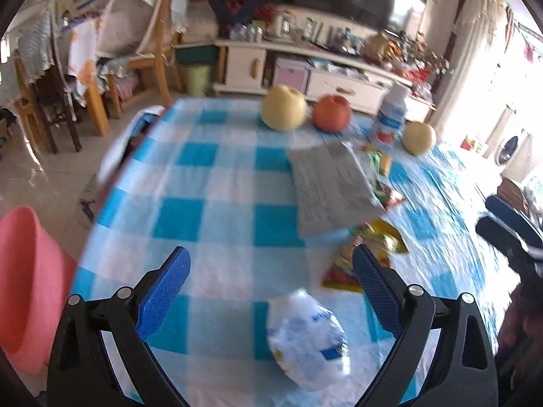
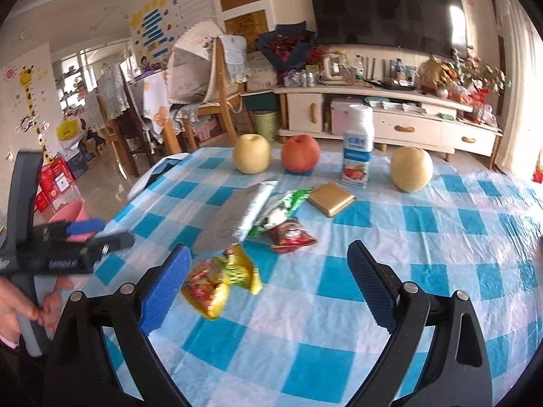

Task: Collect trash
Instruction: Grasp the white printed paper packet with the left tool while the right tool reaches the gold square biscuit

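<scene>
The left hand-held gripper (image 1: 271, 271) hangs spread over the near edge of the checked desk (image 1: 210, 183), a crumpled clear plastic wrapper (image 1: 307, 339) lying between its fingers without touching them. The right hand-held gripper (image 2: 268, 271) is spread too, empty, with a yellow snack wrapper (image 2: 220, 281) just beside its left finger. Beyond lie a grey pouch (image 2: 234, 218), green (image 2: 285, 205) and red wrappers (image 2: 292, 234), then pears, an apple and a yogurt bottle (image 2: 357, 146). A pink basin (image 1: 23, 281) sits left of the desk.
</scene>
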Motion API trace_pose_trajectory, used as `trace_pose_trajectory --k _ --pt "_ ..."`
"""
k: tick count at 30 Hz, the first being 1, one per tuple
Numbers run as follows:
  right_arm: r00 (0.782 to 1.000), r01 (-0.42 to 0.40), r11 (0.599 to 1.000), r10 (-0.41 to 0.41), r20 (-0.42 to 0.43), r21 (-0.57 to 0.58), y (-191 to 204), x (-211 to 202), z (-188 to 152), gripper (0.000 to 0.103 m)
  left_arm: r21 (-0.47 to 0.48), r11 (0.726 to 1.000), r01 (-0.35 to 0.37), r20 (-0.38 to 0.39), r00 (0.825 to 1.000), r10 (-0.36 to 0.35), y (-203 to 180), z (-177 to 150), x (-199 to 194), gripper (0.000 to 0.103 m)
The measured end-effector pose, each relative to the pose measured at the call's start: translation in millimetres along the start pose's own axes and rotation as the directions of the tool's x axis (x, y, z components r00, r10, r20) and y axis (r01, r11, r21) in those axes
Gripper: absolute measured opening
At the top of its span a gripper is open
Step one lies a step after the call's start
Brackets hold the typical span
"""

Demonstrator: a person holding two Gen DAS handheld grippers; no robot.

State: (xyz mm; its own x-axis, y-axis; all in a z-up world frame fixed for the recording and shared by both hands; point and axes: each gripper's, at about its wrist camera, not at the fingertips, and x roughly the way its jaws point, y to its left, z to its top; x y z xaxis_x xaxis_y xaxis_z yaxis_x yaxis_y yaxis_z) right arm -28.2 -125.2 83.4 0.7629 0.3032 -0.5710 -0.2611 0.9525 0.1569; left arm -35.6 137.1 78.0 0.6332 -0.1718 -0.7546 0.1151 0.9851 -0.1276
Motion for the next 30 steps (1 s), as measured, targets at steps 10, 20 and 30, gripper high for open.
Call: trace_pose_trajectory --k 10,20,30 --pt "0.996 0.079 0.991 -0.074 -0.054 0.104 -51.5 15.2 3.5 0.094 0.029 0.998 0.058 0.003 0.998 -0.058 -26.2 2.3 14.6 0.095" --pt "0.991 0.068 0.983 -0.048 -0.123 0.17 -84.3 59.6 2.0 0.094 -0.092 0.969 0.23 -0.02 0.972 -0.232 -33.8 34.9 64.0 0.095" --pt "0.989 0.059 0.991 -0.042 -0.141 0.119 -94.8 97.0 10.4 0.094 -0.127 0.969 0.214 -0.072 0.972 -0.224 -38.4 60.0 118.0 0.095"
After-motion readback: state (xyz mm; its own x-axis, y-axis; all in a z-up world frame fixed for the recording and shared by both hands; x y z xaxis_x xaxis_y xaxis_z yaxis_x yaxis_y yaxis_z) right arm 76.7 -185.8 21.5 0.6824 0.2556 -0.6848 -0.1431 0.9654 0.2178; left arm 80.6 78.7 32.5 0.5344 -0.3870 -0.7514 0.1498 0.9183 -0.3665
